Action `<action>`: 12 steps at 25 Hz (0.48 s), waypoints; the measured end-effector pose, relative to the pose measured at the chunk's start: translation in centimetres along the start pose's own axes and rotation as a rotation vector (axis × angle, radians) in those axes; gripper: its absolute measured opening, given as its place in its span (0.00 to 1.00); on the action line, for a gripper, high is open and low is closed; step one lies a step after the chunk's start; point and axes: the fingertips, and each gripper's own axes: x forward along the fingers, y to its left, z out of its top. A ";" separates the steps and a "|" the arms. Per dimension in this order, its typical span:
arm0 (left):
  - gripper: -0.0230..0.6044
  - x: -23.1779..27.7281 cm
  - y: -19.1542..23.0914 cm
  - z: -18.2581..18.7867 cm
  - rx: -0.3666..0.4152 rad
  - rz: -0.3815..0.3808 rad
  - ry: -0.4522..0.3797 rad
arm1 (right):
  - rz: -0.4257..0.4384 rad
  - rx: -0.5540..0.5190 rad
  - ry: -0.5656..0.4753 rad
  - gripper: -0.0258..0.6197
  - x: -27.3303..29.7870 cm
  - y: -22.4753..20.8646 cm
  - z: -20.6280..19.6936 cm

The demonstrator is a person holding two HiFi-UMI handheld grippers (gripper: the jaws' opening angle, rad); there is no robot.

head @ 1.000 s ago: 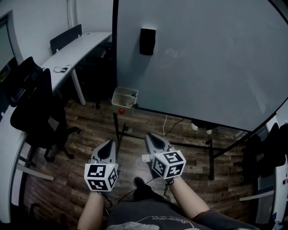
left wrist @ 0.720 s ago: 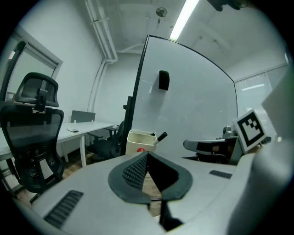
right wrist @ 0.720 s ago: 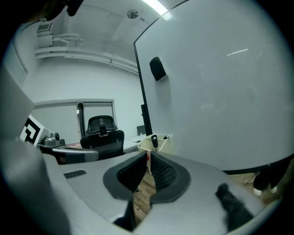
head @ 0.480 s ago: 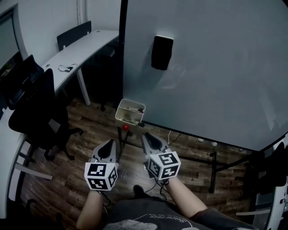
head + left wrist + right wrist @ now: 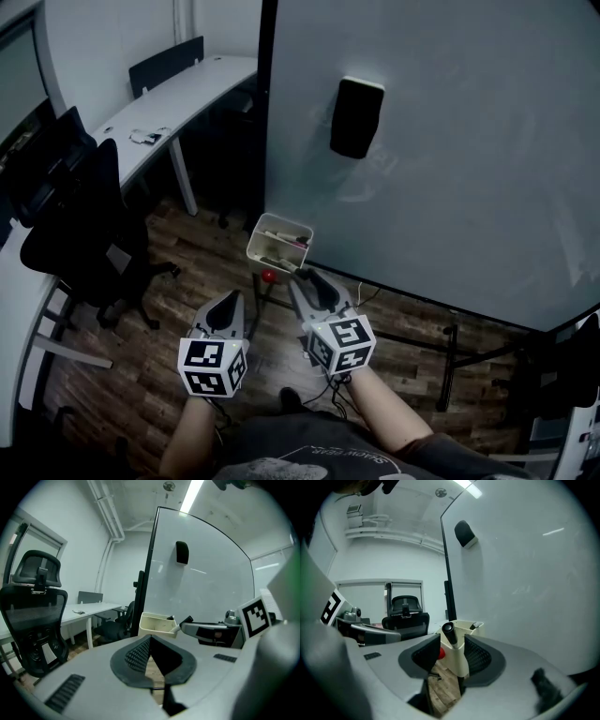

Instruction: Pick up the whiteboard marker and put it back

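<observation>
1. Now your right gripper (image 5: 451, 643) has its jaws opening and standing wide apart. The marker (image 5: 449, 633) is upright between them, black cap up, leaning toward the right-hand pad. I judge that neither pad presses on it, so you are letting it go, not carrying it.
2. You hold that gripper nearly level and aimed at the cream tray (image 5: 278, 242) at the lower left corner of the whiteboard (image 5: 450, 169). By my reading that tray is where the marker belongs. A few small things lie in it, too small to name.
3. From the head view, the jaw tips sit just short of the tray's near rim, above a small red round thing (image 5: 270, 276). I cannot tell whether the marker is over the tray's opening or in front of it. If it is in front, it could miss the tray and drop to the wooden floor (image 5: 187, 281).
4. Your left gripper (image 5: 149, 638) has its jaws shut together with nothing between them. It hangs just beside the right one and out of its way, probably because one gripper is enough for a thing this light.
5. The black eraser (image 5: 356, 117) sits on the whiteboard well above the tray. The bench (image 5: 178, 103) and the chair (image 5: 84, 216) stand well off to the left, so neither matters to the drop.
</observation>
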 end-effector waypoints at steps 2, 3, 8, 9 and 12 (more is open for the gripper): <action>0.06 0.1 0.0 0.1 -0.001 0.005 0.001 | 0.001 -0.003 -0.001 0.26 0.3 -0.1 0.1; 0.06 0.2 0.1 0.1 0.000 0.007 0.001 | 0.002 -0.008 -0.001 0.26 0.5 -0.1 0.2; 0.06 0.3 0.7 0.1 0.005 0.016 -0.001 | 0.006 -0.052 -0.004 0.26 1.3 0.0 0.4; 0.06 0.2 0.8 0.1 0.004 0.018 -0.002 | -0.001 -0.058 -0.009 0.24 1.3 -0.2 0.5; 0.06 0.0 1.1 0.1 0.003 0.024 -0.002 | -0.009 -0.066 -0.019 0.17 1.4 -0.2 0.9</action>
